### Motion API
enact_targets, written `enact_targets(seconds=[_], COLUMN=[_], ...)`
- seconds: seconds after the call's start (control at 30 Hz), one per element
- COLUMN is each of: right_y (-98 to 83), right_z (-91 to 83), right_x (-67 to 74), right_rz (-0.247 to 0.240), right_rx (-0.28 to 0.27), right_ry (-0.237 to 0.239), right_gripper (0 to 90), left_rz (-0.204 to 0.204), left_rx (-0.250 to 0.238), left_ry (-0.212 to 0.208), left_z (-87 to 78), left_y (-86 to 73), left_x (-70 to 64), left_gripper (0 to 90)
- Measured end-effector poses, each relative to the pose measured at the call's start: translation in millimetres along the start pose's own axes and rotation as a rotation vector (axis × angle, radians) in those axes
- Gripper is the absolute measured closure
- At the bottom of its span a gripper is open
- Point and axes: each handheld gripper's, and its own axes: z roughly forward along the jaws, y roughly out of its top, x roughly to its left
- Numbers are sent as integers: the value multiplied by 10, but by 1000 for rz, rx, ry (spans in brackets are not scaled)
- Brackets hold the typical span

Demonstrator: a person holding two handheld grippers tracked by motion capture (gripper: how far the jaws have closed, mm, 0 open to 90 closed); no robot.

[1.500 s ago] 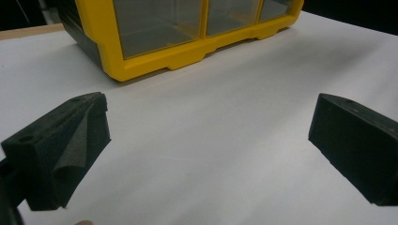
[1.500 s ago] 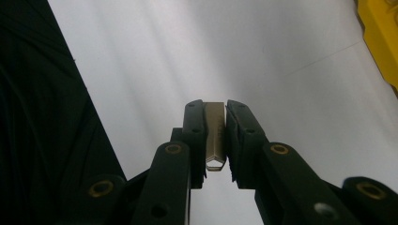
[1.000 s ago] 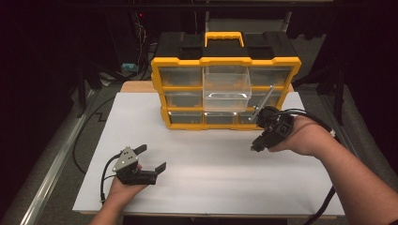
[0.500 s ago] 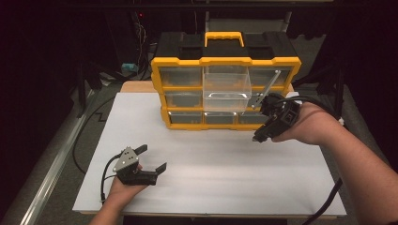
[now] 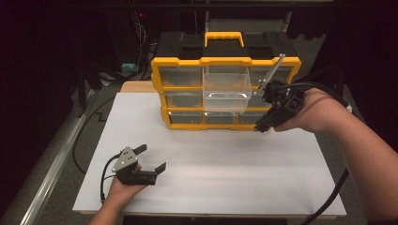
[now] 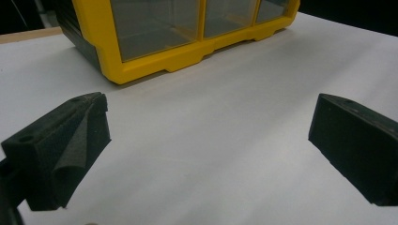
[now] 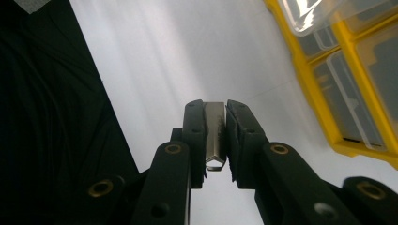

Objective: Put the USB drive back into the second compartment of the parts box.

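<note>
A yellow and black drawer organizer (image 5: 180, 63) stands at the back of the white table (image 5: 211, 154). Its clear middle drawer (image 5: 226, 89) is pulled out toward me. My right gripper (image 5: 261, 126) hangs in the air before the organizer's right side, with its jaws pointing down and left. In the right gripper view the right gripper (image 7: 216, 105) is shut on a small bent metal piece (image 7: 215, 136), above the table beside the organizer (image 7: 347, 136). My left gripper (image 5: 152, 158) rests on the front left of the table, open, with nothing between its jaws (image 6: 211, 108).
The organizer's lower front corner (image 6: 155, 61) lies ahead of the left gripper. Cables (image 5: 328, 201) trail from both grippers off the table's front. A metal rail (image 5: 51, 168) runs along the left side, and dark equipment stands behind the organizer.
My right gripper has risen with the metal piece and now sits higher against the organizer's right drawers. The left gripper has stayed in place.
</note>
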Motion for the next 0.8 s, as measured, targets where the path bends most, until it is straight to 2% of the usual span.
enact_targets(seconds=[0.8], right_y=[183], right_z=[-488], right_x=[-23], right_rz=[-7], right_rx=[-22], right_ry=[-47], right_gripper=[801], left_rz=[1], left_rx=[6], left_ry=[-3], left_z=[-4], left_y=[-2], left_x=[7], left_gripper=[0])
